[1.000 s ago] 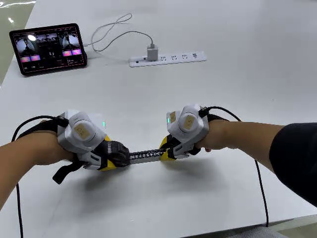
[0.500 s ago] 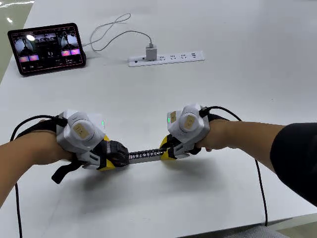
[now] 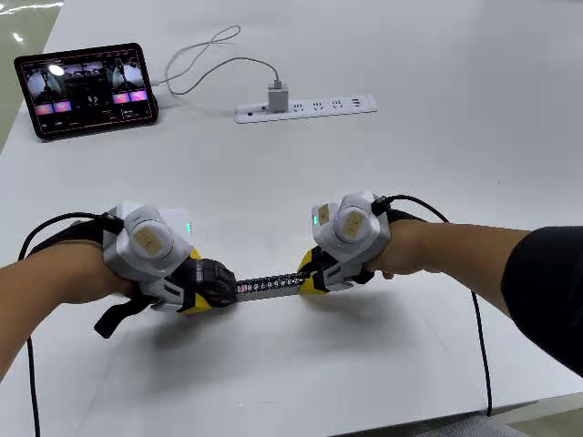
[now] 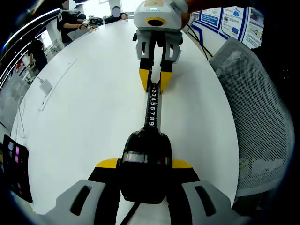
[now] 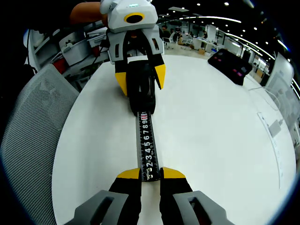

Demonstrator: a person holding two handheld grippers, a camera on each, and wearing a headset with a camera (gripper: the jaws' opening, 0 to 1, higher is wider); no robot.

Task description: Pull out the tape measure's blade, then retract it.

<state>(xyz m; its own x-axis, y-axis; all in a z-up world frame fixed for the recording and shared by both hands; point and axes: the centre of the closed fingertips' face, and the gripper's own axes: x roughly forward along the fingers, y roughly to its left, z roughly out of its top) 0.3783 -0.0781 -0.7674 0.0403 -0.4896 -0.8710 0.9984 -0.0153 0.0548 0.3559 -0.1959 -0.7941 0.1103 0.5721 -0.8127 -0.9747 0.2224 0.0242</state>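
Note:
A black tape measure case [image 3: 214,281] sits low over the white table, clamped by my left gripper [image 3: 202,293]; in the left gripper view the case [image 4: 145,161] fills the space between my yellow-tipped jaws. A short length of black blade with white numbers [image 3: 269,285] runs from the case to my right gripper [image 3: 308,279]. The right gripper [image 5: 150,174] is shut on the blade's end [image 5: 145,154], numbers about 1 to 9 showing. The right gripper [image 4: 155,80] faces me in the left gripper view, and the left gripper [image 5: 139,79] faces me in the right gripper view.
A tablet [image 3: 85,88] with a lit screen lies at the far left of the table [image 3: 437,155]. A white power strip [image 3: 306,107] with a charger and cable lies at the back. A mesh chair [image 4: 253,122] stands at the table's near edge.
The right gripper has moved slightly to the right, drawing a little more blade out of the case. The left gripper holds its place.

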